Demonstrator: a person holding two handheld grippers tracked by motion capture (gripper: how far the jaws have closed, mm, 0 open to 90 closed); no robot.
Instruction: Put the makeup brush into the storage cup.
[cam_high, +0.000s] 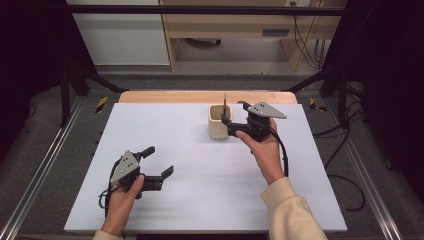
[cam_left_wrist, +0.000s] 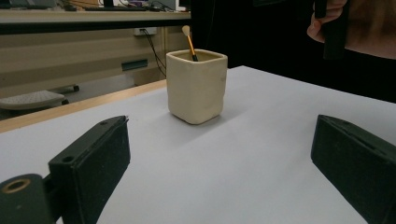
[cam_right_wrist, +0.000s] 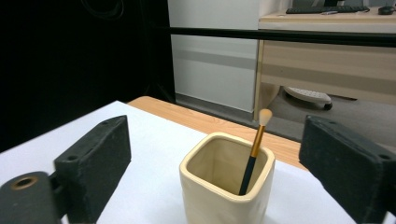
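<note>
Right claw (cam_high: 229, 121) jaws spread wide, empty, poised just above cream cup (cam_high: 219, 122), brush (cam_right_wrist: 252, 154) leaning upright inside cup, cup on white surface (cam_high: 200, 175) near far edge, left claw (cam_high: 156, 160) open, empty, well apart

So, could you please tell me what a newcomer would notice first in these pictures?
A cream square cup stands toward the far side of the white table, with a small brush leaning inside it. The right hand-held gripper sits open just beside the cup, while the left hand-held gripper waits open near the table's front left.
</note>
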